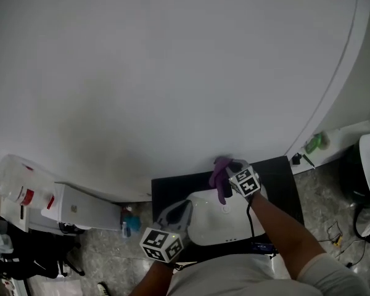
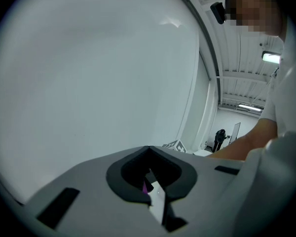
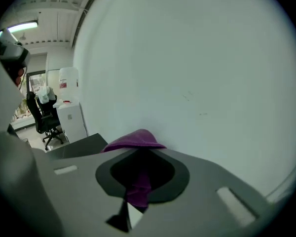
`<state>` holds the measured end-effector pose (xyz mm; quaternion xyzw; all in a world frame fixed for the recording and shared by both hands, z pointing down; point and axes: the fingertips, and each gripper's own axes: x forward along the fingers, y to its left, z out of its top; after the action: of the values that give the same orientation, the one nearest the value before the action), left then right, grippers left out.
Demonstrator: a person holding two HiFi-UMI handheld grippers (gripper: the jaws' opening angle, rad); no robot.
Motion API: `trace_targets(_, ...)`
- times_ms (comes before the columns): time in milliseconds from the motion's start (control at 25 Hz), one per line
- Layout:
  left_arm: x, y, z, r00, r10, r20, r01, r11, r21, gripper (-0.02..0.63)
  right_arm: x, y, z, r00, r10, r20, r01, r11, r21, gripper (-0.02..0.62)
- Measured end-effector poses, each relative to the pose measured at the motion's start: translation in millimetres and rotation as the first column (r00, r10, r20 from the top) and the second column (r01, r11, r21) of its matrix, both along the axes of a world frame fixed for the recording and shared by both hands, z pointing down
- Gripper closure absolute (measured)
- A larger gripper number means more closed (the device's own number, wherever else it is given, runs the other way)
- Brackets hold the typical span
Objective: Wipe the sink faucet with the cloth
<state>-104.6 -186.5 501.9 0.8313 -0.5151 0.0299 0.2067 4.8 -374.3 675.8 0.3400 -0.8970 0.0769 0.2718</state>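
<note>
place: office-type test room
left: water dispenser (image 1: 80,208), office chair (image 3: 42,117)
overhead: strip lights (image 2: 271,57)
near: white sink (image 1: 219,217) set on black table (image 1: 283,184)

Head view steeply down, both gripper views facing shared white wall (image 1: 172,73)

1. Cloth (image 1: 220,179): purple, soft and crumpled, pinched between the jaws of the right gripper (image 1: 227,167). In the right gripper view a rounded fold (image 3: 136,140) bunches beyond the jaws and a narrow tail hangs toward 6 o'clock. In the head view it sits at the 12 o'clock rim of the sink, its tail over the basin's edge
2. Sink (image 1: 225,224): white, rounded basin, upright, in a dark counter (image 1: 172,193), pale wall at its 12 o'clock
3. Faucet: cannot be made out, as cloth and gripper cover the sink's 12 o'clock rim
</note>
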Motion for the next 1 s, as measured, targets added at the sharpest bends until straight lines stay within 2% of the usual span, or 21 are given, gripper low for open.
trace_targets(160,-3.8,-0.5,4.4,1.0,-0.01,-0.007,0.01,1.0,-0.003,0.6,4.0,58.2,2.4,0.998,-0.05,0.023,0.05,0.999,-0.002,0.571)
trace_targets(280,8.9,-4.4,7.1,1.0,0.016,-0.015,-0.016,1.0,-0.005,0.6,12.3,102.1,18.1,0.996,-0.091,-0.008,0.091,0.995,-0.04,0.571)
trace_targets(360,19.4,-7.1,2.9,0.999,0.041,-0.013,-0.041,0.999,0.006,0.6,20.5,117.6,13.3,0.996,-0.084,0.013,0.084,0.995,-0.044,0.569)
trace_targets(520,32.7,-14.0,-14.3,0.997,0.075,-0.003,-0.074,0.996,0.055,0.6,39.1,127.1,-55.7,0.992,-0.051,0.117,0.043,0.996,0.074,0.569)
trace_targets(720,40.5,-13.7,-37.4,0.995,0.101,0.021,-0.103,0.986,0.131,0.6,69.6,146.9,-153.0,0.963,-0.051,0.263,-0.016,0.969,0.248,0.569)
trace_targets(1000,24.6,-2.8,-60.3,0.996,0.077,0.037,-0.082,0.979,0.188,0.6,109.7,176.7,-259.0,0.921,-0.034,0.388,-0.113,0.93,0.35,0.569)
